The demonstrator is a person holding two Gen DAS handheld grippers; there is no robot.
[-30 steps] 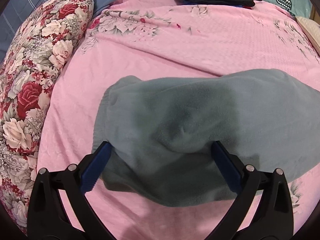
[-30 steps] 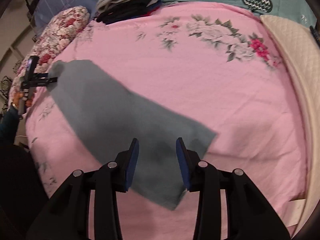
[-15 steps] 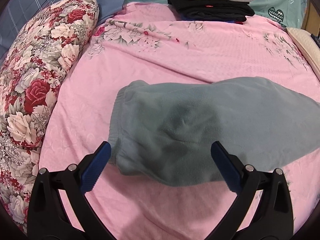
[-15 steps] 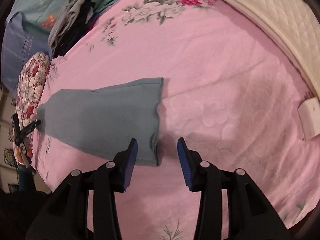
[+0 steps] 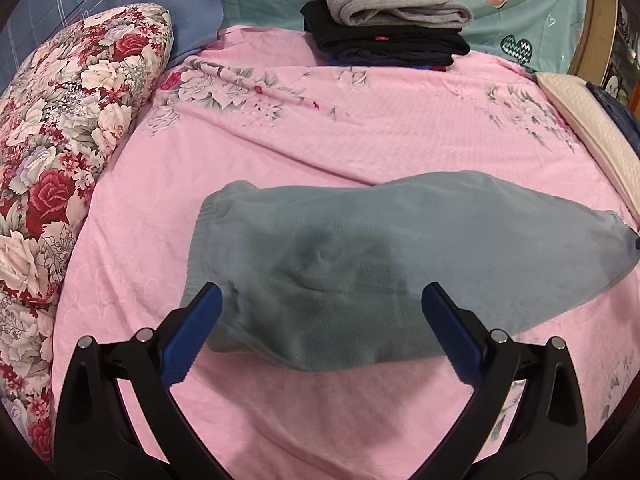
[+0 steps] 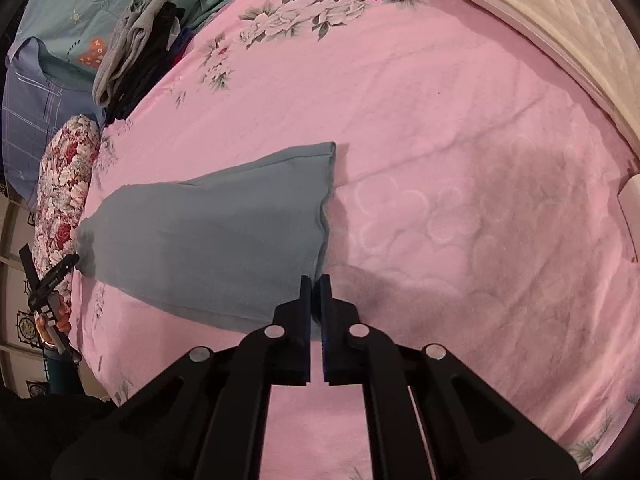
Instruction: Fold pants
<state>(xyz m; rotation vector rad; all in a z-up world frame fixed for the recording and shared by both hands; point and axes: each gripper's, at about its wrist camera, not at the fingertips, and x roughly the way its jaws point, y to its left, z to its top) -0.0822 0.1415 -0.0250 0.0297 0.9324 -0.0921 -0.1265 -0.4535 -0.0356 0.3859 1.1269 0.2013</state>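
The grey-green fleece pants (image 5: 360, 256) lie folded lengthwise on the pink bedsheet (image 5: 320, 128), waistband at the left in the left wrist view. My left gripper (image 5: 320, 328) is open, its blue pads either side of the near waist end, just above the cloth. In the right wrist view the pants (image 6: 224, 232) stretch leftward. My right gripper (image 6: 316, 300) is shut on the near corner of the leg hem. The left gripper (image 6: 52, 280) shows far left at the waist end.
A floral bolster pillow (image 5: 60, 152) runs along the left side. A stack of folded grey and black clothes (image 5: 384, 28) sits at the far edge of the bed. A cream quilted blanket (image 5: 592, 136) lies along the right side.
My right gripper swung round to the leg hem and closed on its corner. My left gripper pulled back slightly; it stays open over the waist end.
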